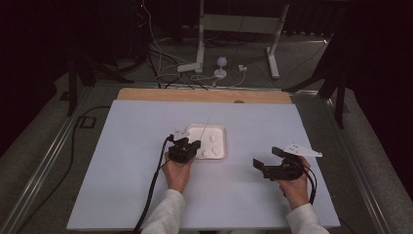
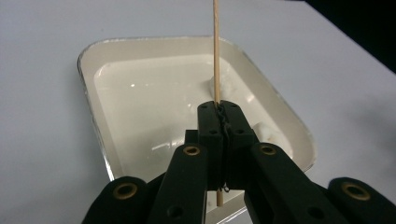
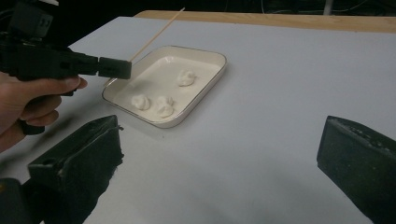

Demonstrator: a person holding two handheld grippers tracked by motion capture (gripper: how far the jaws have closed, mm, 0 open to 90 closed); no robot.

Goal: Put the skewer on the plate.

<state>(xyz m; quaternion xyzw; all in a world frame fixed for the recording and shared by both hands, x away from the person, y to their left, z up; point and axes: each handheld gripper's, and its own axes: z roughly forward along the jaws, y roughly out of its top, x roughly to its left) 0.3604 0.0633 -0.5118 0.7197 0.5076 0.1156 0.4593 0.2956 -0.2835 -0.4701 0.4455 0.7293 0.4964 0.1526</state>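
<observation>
So L gripper (image 1: 191, 147) is pinching a skewer (image 2: 216, 51) upright-ish over the tray (image 3: 211, 53), prob lined up to spear one of 3 white lumps (image 3: 186, 78) sitting inside. R gripper (image 1: 265, 162) has jaws spread, empty, parked on the table (image 1: 122, 146) well apart from tray, out of the way.

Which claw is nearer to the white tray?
Left. The left claw, shut on a wooden skewer, hangs over the tray's near-left edge; the right claw sits open, off to its right.
</observation>
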